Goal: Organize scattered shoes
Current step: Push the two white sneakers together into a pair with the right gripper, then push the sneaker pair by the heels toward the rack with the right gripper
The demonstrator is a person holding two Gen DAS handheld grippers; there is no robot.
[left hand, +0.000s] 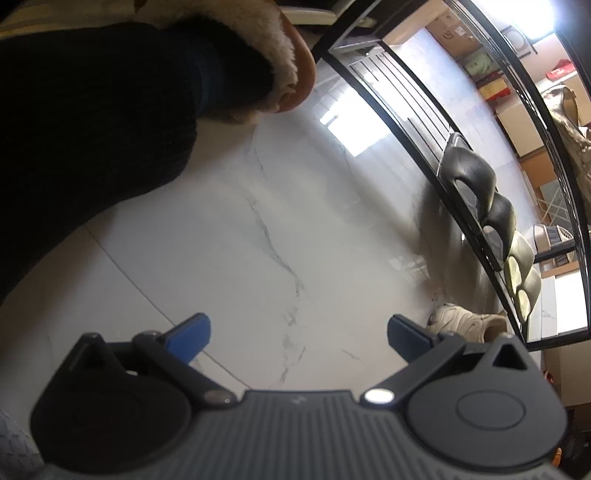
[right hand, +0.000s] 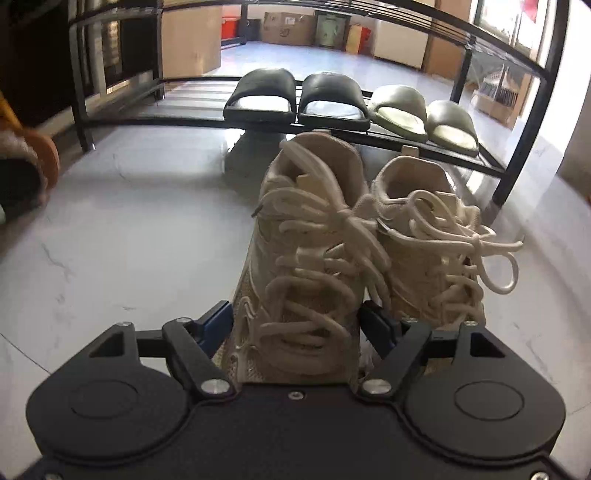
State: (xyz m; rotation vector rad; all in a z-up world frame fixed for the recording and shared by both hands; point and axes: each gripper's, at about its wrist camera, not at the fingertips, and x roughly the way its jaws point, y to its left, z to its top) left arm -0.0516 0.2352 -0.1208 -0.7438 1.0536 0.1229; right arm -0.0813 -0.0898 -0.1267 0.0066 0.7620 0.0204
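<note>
Two beige lace-up sneakers stand side by side on the floor before a black shoe rack [right hand: 369,138]. My right gripper [right hand: 295,325] is shut on the toe of the left sneaker [right hand: 306,258], its blue pads pressing both sides. The right sneaker [right hand: 432,251] stands free beside it. On the rack's bottom shelf sit a pair of black slides [right hand: 299,96] and a pair of olive slides [right hand: 424,116]. My left gripper [left hand: 297,334] is open and empty above bare floor. The left wrist view shows the rack [left hand: 461,206] and a sneaker [left hand: 461,321] at the right.
A person's foot in a brown fur-lined slipper [left hand: 288,55] and a dark trouser leg [left hand: 92,122] fill the upper left of the left wrist view; the slipper [right hand: 40,158] also shows in the right wrist view. White marble floor [right hand: 129,229] surrounds. Cardboard boxes [right hand: 288,22] stand behind the rack.
</note>
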